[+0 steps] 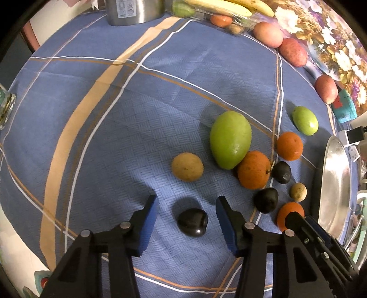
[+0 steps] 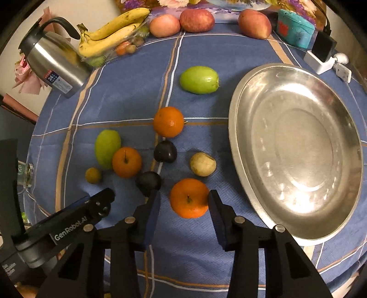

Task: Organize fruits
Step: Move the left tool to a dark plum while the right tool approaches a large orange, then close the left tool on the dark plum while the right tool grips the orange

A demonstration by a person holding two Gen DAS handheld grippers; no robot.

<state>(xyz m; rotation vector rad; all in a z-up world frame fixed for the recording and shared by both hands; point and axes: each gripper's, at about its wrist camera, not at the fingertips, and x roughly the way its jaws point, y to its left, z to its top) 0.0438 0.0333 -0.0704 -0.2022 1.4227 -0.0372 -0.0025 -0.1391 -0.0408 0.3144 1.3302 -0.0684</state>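
Fruits lie on the cloth; "GenRobot.AI" marks the left gripper (image 1: 187, 220), fingers apart, like the right gripper (image 2: 183, 204).

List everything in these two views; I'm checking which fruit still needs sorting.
cloth: one, blue checked, covering the table
oranges: three, orange, middle
plums: three, near-black, among the oranges
green fruits: two, green, one touching an orange, one nearer the apples
small round fruits: two, yellow-brown, among the oranges
apples: three, red, far edge
bananas: one bunch, yellow, far edge
dish: one, silver, right side, nothing in it
jug: one, steel, black handle, far left
box: one, teal, far right
left tool: black, blue pads, open astride a plum
right tool: black, blue pads, open around an orange
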